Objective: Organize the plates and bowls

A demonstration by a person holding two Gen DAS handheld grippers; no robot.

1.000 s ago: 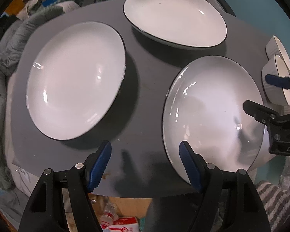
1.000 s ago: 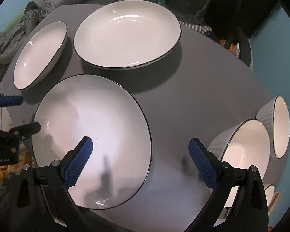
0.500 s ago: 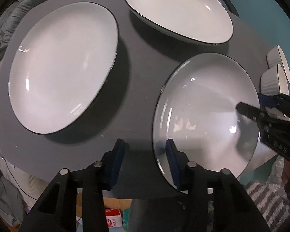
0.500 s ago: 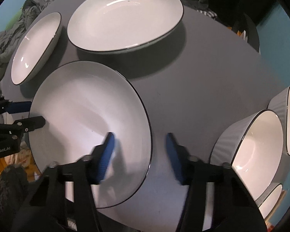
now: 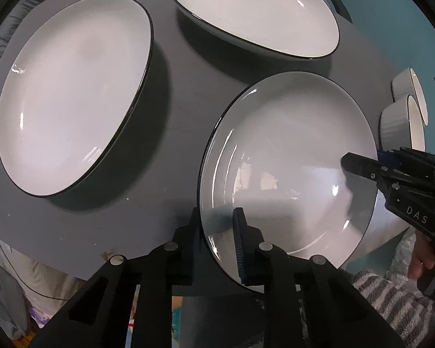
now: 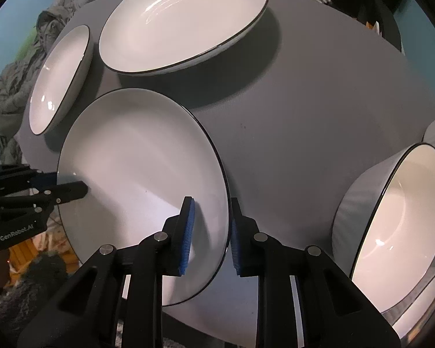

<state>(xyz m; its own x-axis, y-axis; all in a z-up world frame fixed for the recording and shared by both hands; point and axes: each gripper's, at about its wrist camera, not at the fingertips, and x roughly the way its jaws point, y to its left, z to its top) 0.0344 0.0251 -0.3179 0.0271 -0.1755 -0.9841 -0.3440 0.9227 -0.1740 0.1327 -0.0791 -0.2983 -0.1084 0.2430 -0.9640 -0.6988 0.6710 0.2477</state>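
Note:
A white plate with a thin black rim [image 5: 290, 156] lies at the near edge of a round grey table [image 5: 177, 133]. My left gripper [image 5: 217, 232] is shut on its left rim, one blue pad on top, the other finger under it. My right gripper [image 6: 210, 232] is shut on the same plate [image 6: 136, 168] at its right rim. Each gripper shows in the other's view, at the plate's opposite edge. A second plate [image 5: 72, 92] lies to the left and a third plate [image 5: 252, 11] at the far side.
Ribbed white bowls [image 6: 397, 217] stand at the right side of the table, two of them side by side [image 5: 403, 116]. Grey clothing [image 6: 20, 87] is heaped beyond the table's left edge. A teal wall lies behind.
Both grippers went from wide open to shut on opposite rims of the near plate, moving in toward it.

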